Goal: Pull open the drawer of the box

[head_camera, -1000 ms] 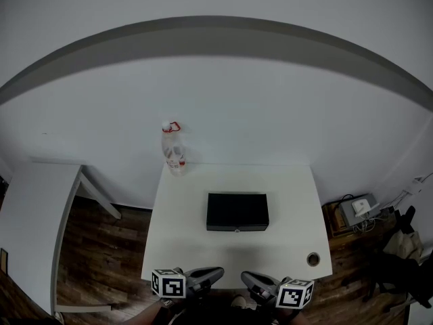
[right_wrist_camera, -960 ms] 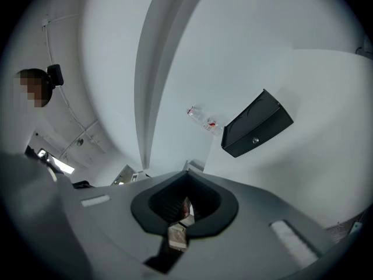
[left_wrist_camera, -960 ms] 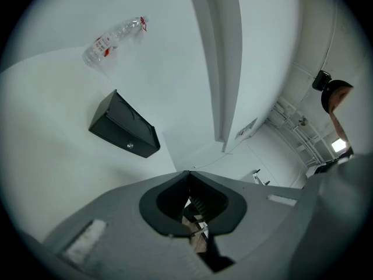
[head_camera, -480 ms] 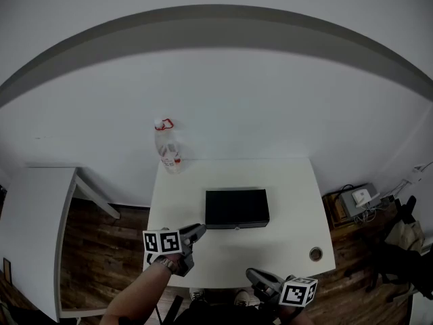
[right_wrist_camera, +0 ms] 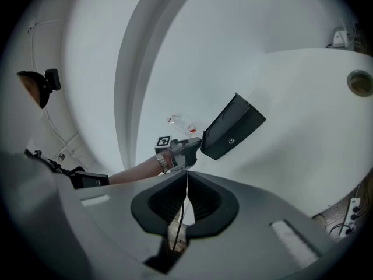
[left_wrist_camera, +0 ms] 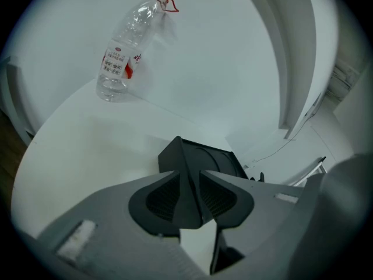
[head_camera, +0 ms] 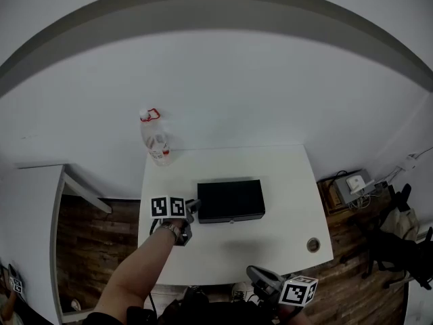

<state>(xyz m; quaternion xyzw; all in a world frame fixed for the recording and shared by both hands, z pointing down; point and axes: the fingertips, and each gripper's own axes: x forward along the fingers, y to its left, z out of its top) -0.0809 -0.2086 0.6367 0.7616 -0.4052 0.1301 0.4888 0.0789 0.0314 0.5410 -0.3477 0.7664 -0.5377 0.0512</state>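
Left gripper (head_camera: pixel 191 209) moved up from table (head_camera: pixel 284 181) edge to box (head_camera: pixel 231 199) left end, forearm outstretched — jaws opening, box corner between. Right gripper (head_camera: pixel 254 274) low at near edge — jaws together, empty.

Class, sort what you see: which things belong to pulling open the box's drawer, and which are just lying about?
For the job: black box; its drawer knob; left tool, jaws opening, the box's corner showing between them.

Lying about: plastic bottle; side table; cabled device on the floor.
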